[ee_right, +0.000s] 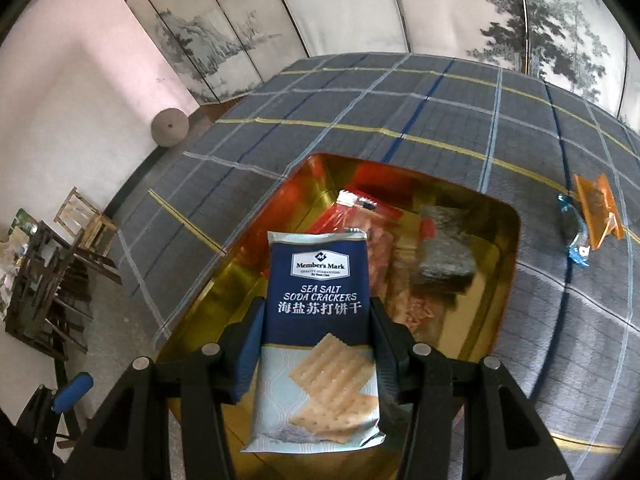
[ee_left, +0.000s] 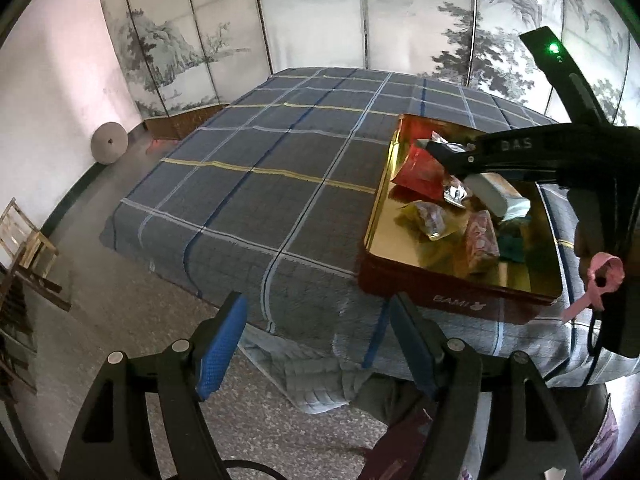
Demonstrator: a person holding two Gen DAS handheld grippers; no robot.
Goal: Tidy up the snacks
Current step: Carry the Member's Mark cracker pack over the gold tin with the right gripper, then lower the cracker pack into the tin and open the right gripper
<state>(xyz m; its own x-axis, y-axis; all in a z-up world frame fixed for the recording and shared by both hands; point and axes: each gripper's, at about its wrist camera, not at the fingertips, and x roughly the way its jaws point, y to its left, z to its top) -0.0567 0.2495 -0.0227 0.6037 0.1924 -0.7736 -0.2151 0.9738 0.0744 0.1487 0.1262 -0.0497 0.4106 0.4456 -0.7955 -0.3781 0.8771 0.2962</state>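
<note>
A red tin with a gold inside stands on the plaid bed and holds several snack packs, among them a red pack and a dark seaweed pack. My right gripper is shut on a blue and white soda cracker pack and holds it over the tin; the gripper and the pack's white end also show in the left wrist view. My left gripper is open and empty at the bed's near edge, left of the tin.
An orange and blue wrapped snack lies on the plaid bedspread to the right of the tin. A painted folding screen stands behind the bed. Wooden chairs stand on the floor at the left.
</note>
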